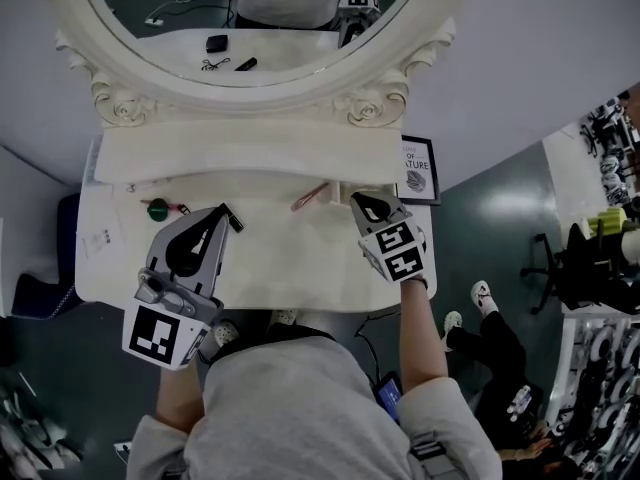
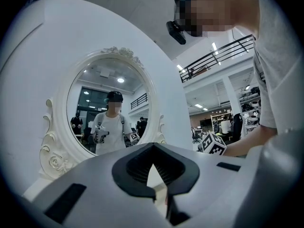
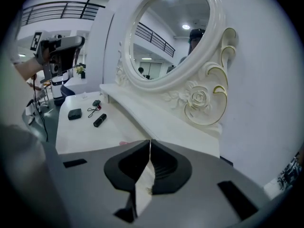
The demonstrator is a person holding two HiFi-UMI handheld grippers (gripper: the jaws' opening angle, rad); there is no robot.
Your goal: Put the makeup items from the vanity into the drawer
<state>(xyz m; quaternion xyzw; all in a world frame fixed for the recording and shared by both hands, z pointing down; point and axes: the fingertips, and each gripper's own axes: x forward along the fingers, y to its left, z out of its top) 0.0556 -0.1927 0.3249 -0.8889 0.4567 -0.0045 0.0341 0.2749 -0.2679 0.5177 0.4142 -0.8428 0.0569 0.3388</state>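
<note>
On the white vanity top (image 1: pixel 300 268) lies a thin pink stick (image 1: pixel 311 196), near the raised back shelf. My right gripper (image 1: pixel 357 200) hovers just right of it, shut, with nothing visible between the jaws (image 3: pixel 150 142). A small green round item (image 1: pixel 157 208) with a red bit lies at the far left. My left gripper (image 1: pixel 233 218) is held over the table's left half, and its jaws meet at the tips (image 2: pixel 152 146). The right gripper view shows a black compact (image 3: pixel 74 113), a black lipstick (image 3: pixel 99 120) and the green item with its cord (image 3: pixel 95 108).
A large oval mirror (image 1: pixel 250 28) in an ornate white frame stands behind a raised shelf (image 1: pixel 240 153). A small framed print (image 1: pixel 419 168) leans against the wall at the right. A black office chair (image 1: pixel 560 258) and shelving stand on the floor further right.
</note>
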